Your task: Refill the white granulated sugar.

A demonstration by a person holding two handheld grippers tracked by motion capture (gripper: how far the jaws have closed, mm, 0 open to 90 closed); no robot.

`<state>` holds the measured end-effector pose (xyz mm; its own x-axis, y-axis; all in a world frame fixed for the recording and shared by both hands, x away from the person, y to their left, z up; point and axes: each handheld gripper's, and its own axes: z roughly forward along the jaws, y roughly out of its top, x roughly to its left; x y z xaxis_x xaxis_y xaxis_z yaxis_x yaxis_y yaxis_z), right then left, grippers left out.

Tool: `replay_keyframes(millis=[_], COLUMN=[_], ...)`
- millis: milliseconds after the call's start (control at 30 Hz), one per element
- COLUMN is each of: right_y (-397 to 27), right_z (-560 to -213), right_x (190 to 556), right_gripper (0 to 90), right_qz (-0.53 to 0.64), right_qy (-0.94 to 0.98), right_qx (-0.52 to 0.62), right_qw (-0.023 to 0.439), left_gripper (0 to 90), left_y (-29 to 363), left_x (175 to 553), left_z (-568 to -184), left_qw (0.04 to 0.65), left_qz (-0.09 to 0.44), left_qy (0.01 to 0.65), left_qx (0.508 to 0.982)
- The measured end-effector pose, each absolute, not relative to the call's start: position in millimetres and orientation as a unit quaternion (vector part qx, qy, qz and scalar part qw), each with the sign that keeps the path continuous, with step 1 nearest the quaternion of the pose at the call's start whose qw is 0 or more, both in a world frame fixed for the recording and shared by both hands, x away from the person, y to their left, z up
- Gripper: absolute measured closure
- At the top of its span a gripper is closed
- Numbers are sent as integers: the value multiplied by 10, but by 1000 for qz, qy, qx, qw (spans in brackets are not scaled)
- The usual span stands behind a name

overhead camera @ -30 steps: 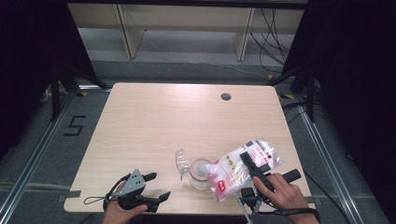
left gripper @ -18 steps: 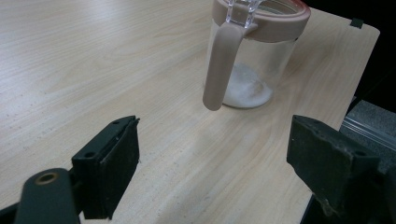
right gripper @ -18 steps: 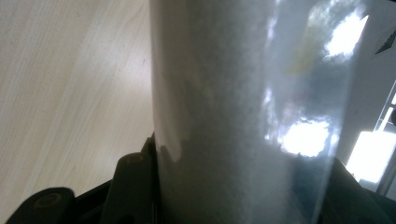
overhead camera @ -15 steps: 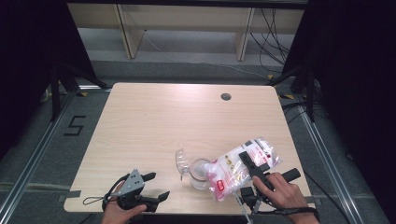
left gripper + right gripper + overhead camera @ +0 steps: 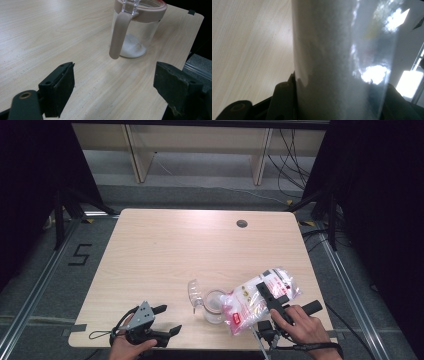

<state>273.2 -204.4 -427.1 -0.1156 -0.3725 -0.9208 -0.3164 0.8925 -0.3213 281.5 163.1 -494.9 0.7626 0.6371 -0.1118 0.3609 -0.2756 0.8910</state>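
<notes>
We find the right claw (image 5: 272, 296) clamped on a clear plastic bag of white powder with a red and white label (image 5: 250, 305), its jaws pressing the bag from both sides in the right gripper view (image 5: 337, 65). The bag is held tilted over the near right part of the light wood worktop (image 5: 200, 245), with its lower end at the mouth of a clear glass jar with a pink rim and pink handle (image 5: 214, 306). In the left gripper view, we note the jar (image 5: 136, 30) standing upright on the worktop (image 5: 50, 30) with a shallow layer of white powder on its bottom. A clear hinged lid (image 5: 193, 292) stands open on the jar's left side. The left claw (image 5: 165, 320) rests near the front left edge, well apart from the jar, its 2 jaws wide apart with nothing between them. The left claw (image 5: 113, 92) points toward the jar's handle.
</notes>
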Motion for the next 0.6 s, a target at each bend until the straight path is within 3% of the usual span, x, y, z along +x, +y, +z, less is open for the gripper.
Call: replay_keyframes(millis=[600], right_y=[-2025], right_z=[-4272], right_x=[2696], right_gripper=[560], right_qz=[-25], right_qy=[741], right_qx=[-240], right_qw=[627], left_gripper=[168], left_y=[1617], left_x=[2808], left_z=[-4942], left_qw=[508], left_qz=[140], left_qy=[312], left_qx=[790])
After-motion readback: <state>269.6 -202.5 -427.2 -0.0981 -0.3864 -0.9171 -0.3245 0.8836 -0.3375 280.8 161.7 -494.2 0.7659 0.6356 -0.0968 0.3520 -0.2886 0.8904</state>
